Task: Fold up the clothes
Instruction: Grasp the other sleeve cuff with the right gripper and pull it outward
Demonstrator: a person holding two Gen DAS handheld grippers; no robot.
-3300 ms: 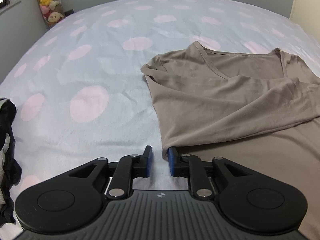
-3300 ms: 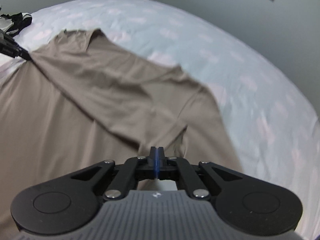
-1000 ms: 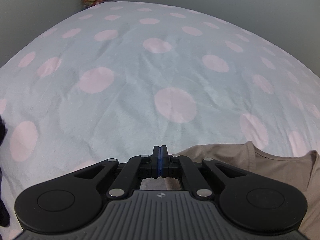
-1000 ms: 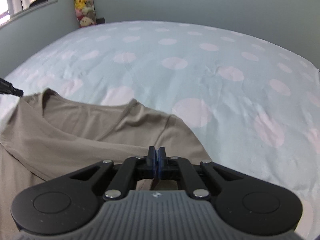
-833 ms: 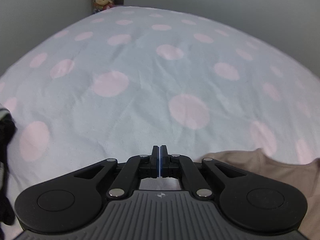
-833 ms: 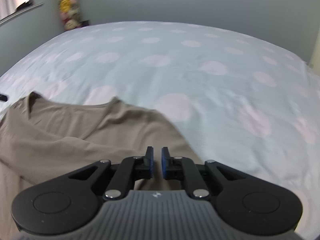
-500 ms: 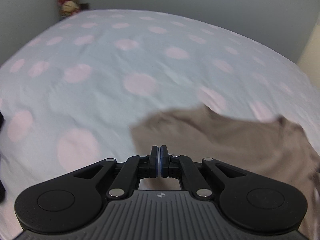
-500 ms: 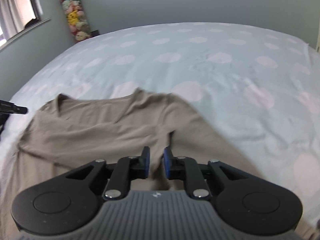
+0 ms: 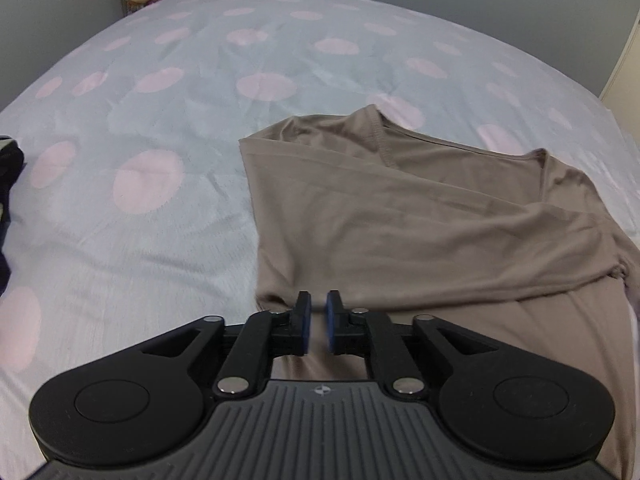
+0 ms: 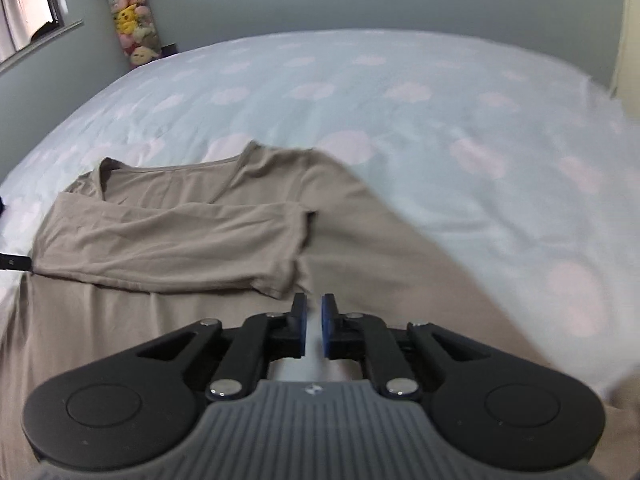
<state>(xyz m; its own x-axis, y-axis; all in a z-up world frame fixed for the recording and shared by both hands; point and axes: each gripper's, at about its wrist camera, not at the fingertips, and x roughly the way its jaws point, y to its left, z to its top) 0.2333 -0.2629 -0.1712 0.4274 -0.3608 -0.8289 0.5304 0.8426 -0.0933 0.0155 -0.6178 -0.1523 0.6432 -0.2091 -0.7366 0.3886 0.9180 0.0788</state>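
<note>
A taupe V-neck shirt [image 9: 420,216] lies flat on the bed with one sleeve folded across its chest. It also shows in the right wrist view [image 10: 192,240]. My left gripper [image 9: 318,322] is open a little and empty, just above the shirt's left side edge. My right gripper [image 10: 314,322] is open a little and empty, over the shirt near the folded sleeve's cuff [image 10: 296,248]. The left gripper's tip [image 10: 16,263] shows at the left edge of the right wrist view.
The bed has a pale blue cover with pink dots [image 9: 148,184]. Dark clothes [image 9: 8,200] lie at the bed's left edge. A stack of plush toys [image 10: 132,16] stands in the far corner by a window [image 10: 28,20]. A cream wall [image 9: 624,52] is at right.
Both grippers have pulled back toward me over the shirt. The left gripper, shut half a second ago, has opened a little. The right gripper stays slightly open. More of the shirt shows.
</note>
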